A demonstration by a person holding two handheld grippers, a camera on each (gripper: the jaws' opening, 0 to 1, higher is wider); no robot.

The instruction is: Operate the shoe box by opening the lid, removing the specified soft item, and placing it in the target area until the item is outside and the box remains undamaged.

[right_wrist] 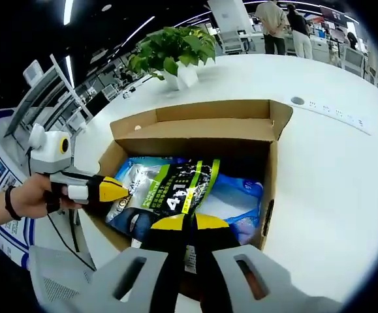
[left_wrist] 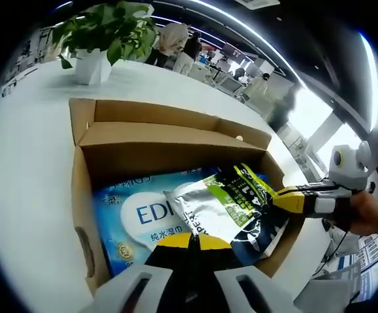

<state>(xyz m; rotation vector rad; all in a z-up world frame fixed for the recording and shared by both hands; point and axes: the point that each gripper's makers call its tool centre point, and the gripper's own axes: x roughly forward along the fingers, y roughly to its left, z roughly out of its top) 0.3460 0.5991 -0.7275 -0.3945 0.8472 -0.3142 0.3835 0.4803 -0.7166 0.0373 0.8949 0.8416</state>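
An open cardboard shoe box (left_wrist: 84,195) (right_wrist: 273,176) stands on a white table, its lid flap (left_wrist: 169,134) (right_wrist: 195,130) folded back. Inside, a silver, green and black soft pouch (left_wrist: 221,205) (right_wrist: 175,186) lies on a blue wet-wipes pack (left_wrist: 133,222) (right_wrist: 237,195). My left gripper (left_wrist: 190,240) (right_wrist: 125,192) is shut, pinching the pouch's silver end. My right gripper (right_wrist: 185,223) (left_wrist: 277,195), held by a hand (left_wrist: 371,215), is shut on the pouch's black end. The pouch sits slightly raised above the wipes.
A potted green plant (left_wrist: 100,39) (right_wrist: 175,52) in a white pot stands behind the box. White table surface (left_wrist: 25,169) (right_wrist: 332,163) spreads on both sides. A round cable port (right_wrist: 298,100) sits near the box corner. People stand in the background.
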